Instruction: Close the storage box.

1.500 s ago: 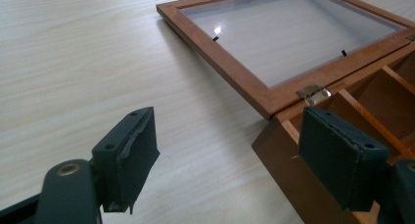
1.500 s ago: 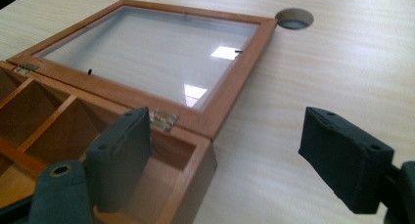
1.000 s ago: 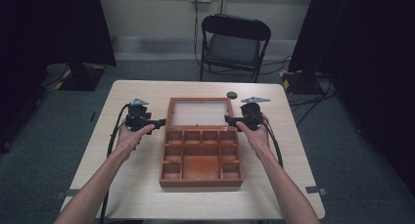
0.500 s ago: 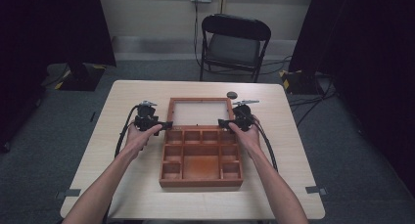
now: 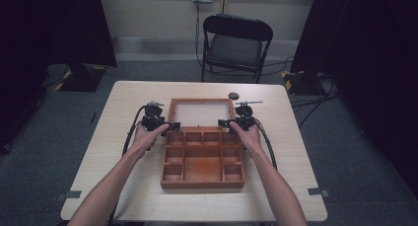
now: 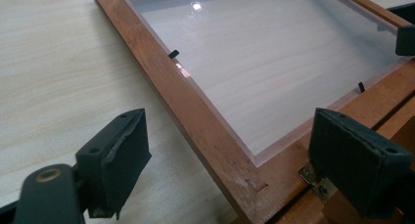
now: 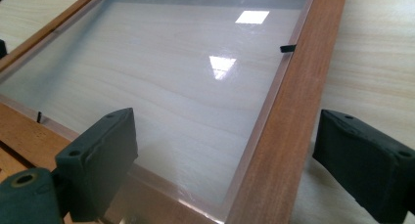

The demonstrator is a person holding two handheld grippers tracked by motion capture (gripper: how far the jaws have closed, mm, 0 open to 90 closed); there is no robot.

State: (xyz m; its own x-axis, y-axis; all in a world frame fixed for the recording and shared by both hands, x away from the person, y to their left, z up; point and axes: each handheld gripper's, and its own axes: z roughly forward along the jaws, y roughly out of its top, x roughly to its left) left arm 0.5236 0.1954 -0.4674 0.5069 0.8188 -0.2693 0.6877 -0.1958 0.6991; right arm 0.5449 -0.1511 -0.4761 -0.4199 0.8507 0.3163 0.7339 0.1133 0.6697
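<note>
Wooden box (image 5: 202,159) mid-bench, glazed lid (image 5: 201,112) laid flat toward far edge. My left tongs (image 5: 170,126) and right tongs (image 5: 224,123) just spreading, straddling lid's side rails, gripping nothing. Risk: uneven lift twists hinges (image 6: 315,181), lid slips, slams.

- One wooden box (image 5: 202,159) with nine compartments, between the two tongs.
- One glazed lid (image 5: 201,112), lying open flat, just beyond both tongs.
- Two tongs: left (image 5: 170,126), right (image 5: 224,123).
- One small dark round thing (image 5: 233,95) beyond the right tongs.
- One worktop (image 5: 123,112).
- One folding chair (image 5: 235,44), well beyond.
</note>
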